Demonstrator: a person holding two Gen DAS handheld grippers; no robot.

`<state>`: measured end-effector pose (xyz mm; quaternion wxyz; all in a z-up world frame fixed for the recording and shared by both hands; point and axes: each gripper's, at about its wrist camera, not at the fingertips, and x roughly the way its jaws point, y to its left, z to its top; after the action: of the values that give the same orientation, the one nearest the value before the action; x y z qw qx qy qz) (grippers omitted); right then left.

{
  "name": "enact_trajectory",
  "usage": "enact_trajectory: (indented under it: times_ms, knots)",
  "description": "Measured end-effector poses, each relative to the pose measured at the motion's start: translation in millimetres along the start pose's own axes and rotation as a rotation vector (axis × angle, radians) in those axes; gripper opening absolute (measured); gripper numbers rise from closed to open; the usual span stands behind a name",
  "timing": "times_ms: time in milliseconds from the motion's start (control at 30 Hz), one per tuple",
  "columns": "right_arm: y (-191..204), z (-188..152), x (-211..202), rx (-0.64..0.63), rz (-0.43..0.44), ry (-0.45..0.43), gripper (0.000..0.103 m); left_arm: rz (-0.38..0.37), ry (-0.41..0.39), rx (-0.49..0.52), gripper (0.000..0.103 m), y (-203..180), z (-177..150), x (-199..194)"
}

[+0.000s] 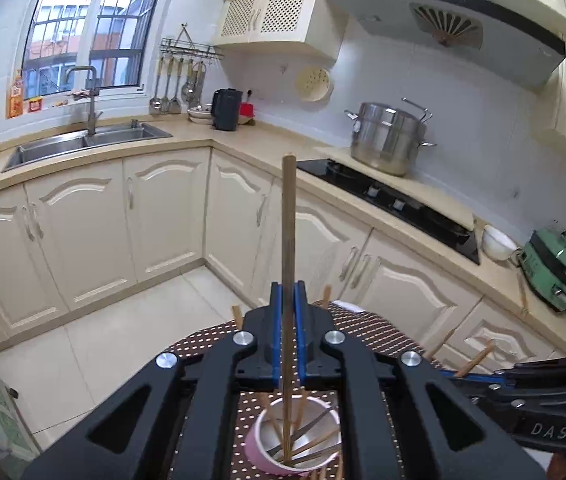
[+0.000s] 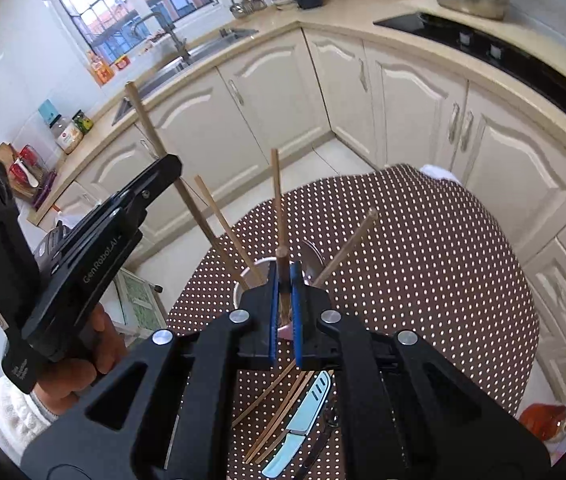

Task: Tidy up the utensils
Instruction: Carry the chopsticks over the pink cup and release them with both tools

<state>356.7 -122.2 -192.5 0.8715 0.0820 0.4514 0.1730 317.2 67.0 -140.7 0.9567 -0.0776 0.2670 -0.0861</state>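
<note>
A pink cup [image 1: 257,446] stands on the round table with a brown dotted cloth [image 2: 423,260] and holds several wooden chopsticks. My left gripper [image 1: 289,292] is shut on an upright chopstick [image 1: 289,216] whose lower end reaches into the cup. In the right wrist view the left gripper [image 2: 171,168] comes in from the left with that chopstick [image 2: 151,128]. My right gripper [image 2: 283,272] is shut on another chopstick [image 2: 277,200], just above the cup [image 2: 249,276]. In the left wrist view the right gripper [image 1: 455,375] shows at the right. Loose chopsticks [image 2: 279,412] and a knife with a pale blue blade [image 2: 305,412] lie on the cloth under the right gripper.
Cream cabinets [image 1: 163,216] ring the table, with a sink [image 1: 83,142], a black hob [image 1: 383,196] and a steel pot [image 1: 387,136] on the counter. A white bowl [image 1: 497,242] and a green appliance [image 1: 551,272] stand at the right. An orange object [image 2: 543,420] lies beside the table.
</note>
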Motion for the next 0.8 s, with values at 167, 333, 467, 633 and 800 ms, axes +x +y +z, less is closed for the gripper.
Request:
enact_trajectory:
  times_ms: [167, 333, 467, 633, 800]
  knots:
    - [-1, -4, -1, 0.002, -0.011, 0.007, 0.007, 0.012, 0.022, -0.008, 0.006, 1, -10, 6]
    - [-6, -8, -3, 0.027, -0.014, 0.014, 0.017, 0.0, 0.022, -0.012, 0.006, -1, -12, 9]
    - [-10, -13, -5, 0.042, -0.008, 0.018, 0.027, -0.003, 0.022, -0.024, 0.006, 1, -14, 11]
    - [-15, -19, -9, 0.05, -0.01, 0.019, 0.034, -0.001, 0.043, -0.027, 0.006, 3, -20, 15]
    - [-21, -28, -6, 0.065, -0.023, 0.032, 0.046, -0.007, 0.055, -0.019, 0.006, 2, -25, 10]
